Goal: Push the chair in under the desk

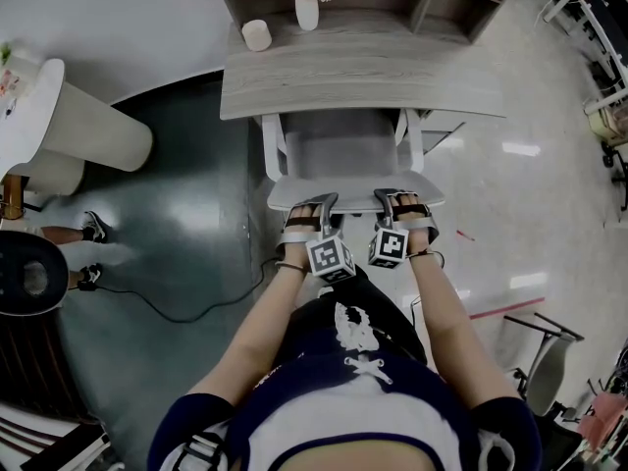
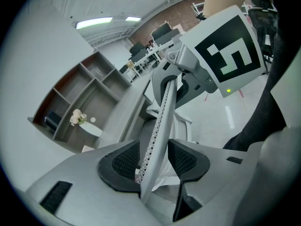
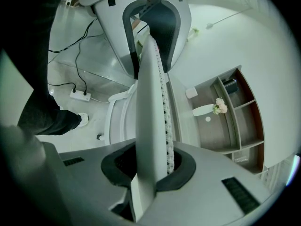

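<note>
In the head view we find the chair (image 1: pixel 345 160) standing square to the desk (image 1: pixel 392 77), its front at the desk's near edge and most of it not yet under the top. The left gripper (image 1: pixel 312 204) and right gripper (image 1: pixel 397 200) sit side by side on the top edge of the backrest (image 1: pixel 355 192), near its middle, with the person directly behind. In the left gripper view the backrest (image 2: pixel 162 121) runs up between the jaws, which stand apart astride it. One pad (image 2: pixel 120 161) lies close to the perforated edge and the other shows a gap, so we judge this side to be straddling, not clamping. In the right gripper view the jaws are closed onto the same backrest (image 3: pixel 150 102), which fills the space between the pads, and the desk and its shelves (image 3: pixel 235 112) lie beyond. We judge the step in hand to be taking hold of the backrest, with nearly all of the push left to do. The next move calls for a level, straight push from both grippers toward the desk, equal on each side so that the chair does not swivel or veer. Watch the armrests (image 1: pixel 272 145) as they reach the desk edge; we cannot tell from here whether they clear the underside
</note>
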The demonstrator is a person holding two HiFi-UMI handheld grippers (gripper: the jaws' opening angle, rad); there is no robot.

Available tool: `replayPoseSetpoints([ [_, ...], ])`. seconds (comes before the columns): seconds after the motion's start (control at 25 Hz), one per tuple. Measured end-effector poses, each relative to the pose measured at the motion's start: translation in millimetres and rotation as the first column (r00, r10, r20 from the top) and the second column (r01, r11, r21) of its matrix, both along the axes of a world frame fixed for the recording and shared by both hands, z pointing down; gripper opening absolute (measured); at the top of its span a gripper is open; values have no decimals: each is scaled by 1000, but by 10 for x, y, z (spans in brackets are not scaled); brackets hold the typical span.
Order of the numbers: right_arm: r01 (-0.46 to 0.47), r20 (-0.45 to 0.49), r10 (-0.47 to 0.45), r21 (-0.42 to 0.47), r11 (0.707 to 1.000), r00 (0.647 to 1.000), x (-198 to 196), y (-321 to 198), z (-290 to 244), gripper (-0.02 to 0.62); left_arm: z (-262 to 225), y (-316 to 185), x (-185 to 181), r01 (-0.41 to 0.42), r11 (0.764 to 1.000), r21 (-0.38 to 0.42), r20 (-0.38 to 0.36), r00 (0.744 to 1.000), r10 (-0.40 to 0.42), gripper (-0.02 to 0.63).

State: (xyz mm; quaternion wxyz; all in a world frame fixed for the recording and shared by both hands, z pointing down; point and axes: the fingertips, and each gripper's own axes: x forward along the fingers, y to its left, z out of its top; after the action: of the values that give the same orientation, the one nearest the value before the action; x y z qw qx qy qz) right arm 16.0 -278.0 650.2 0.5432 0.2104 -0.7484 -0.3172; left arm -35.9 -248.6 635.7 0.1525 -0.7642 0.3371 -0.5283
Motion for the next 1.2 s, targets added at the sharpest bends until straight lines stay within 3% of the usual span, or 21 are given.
replayPoseSetpoints([
  [0.28,-20,-55,21,16,1000,998,110,-104,174,57,-30,-94,-2,-1,1000,11,1,1000,1,195],
  [0.68,-5,-1,5,2,1000,1000,-28,-206,-12,57,-28,-205,-29,-3,1000,11,5,1000,3,193],
  [1.2,-15,-38,15,1,1000,999,12,-403,89,55,-47,-413,-55,-2,1000,25,7,1000,2,193],
])
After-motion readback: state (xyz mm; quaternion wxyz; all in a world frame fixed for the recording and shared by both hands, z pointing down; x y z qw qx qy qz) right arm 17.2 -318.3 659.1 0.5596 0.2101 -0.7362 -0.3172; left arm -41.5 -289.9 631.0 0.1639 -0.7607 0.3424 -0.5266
